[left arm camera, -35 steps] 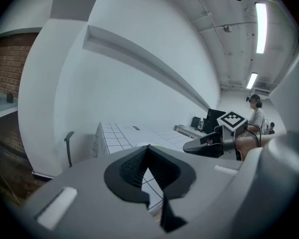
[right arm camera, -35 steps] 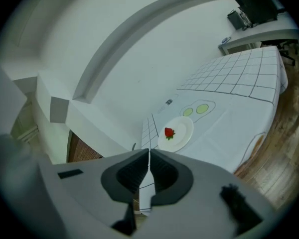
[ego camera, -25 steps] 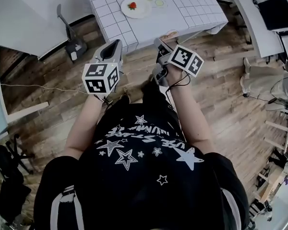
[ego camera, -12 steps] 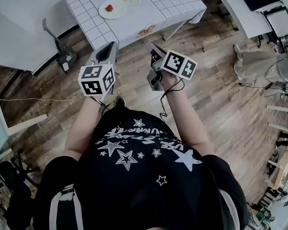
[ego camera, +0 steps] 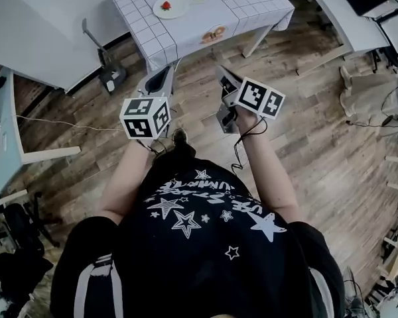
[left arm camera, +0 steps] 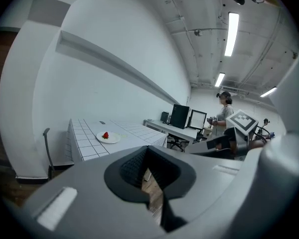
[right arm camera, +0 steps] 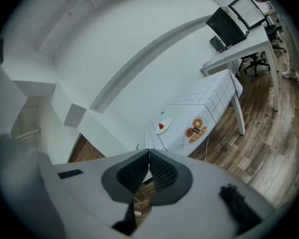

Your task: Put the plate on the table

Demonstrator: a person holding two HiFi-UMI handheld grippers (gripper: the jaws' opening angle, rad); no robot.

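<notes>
Standing well apart from the table, plate with strawberry already set there at eleven o'clock, holding left gripper and right gripper low, jaws pressed together on nothing, probably for want of anything to carry.

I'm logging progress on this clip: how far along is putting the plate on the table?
Done, it seems: the plate, holding a strawberry, already lies on the checked table. In hand: nothing; the left hand-held gripper and right hand-held gripper both have jaws together and empty, held over the wooden floor short of the table. Left: apparently nothing.
</notes>
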